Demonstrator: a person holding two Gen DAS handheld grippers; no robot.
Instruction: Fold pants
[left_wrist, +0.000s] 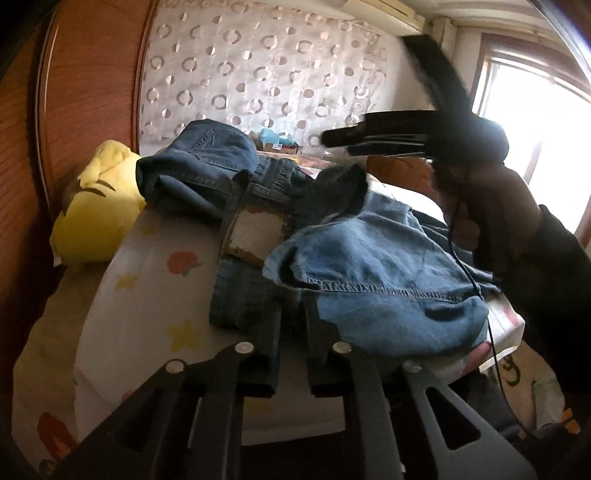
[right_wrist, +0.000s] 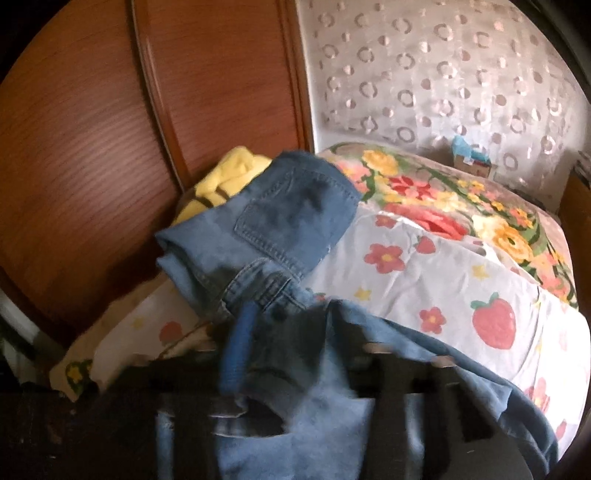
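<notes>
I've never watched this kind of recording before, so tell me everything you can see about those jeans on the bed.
The jeans are blue denim, crumpled and partly folded on the flowery bedsheet. A back pocket, belt loops and a paler inside-out flap with heavy stitching show. One end leans on a yellow plush toy. The left gripper pinches the near edge; denim drapes over the right gripper.

Bed (right_wrist: 424, 295), strawberry-print sheet: jeans (right_wrist: 266, 229), yellow plush (left_wrist: 96, 206), floral blanket (right_wrist: 443, 199) on it.
</notes>
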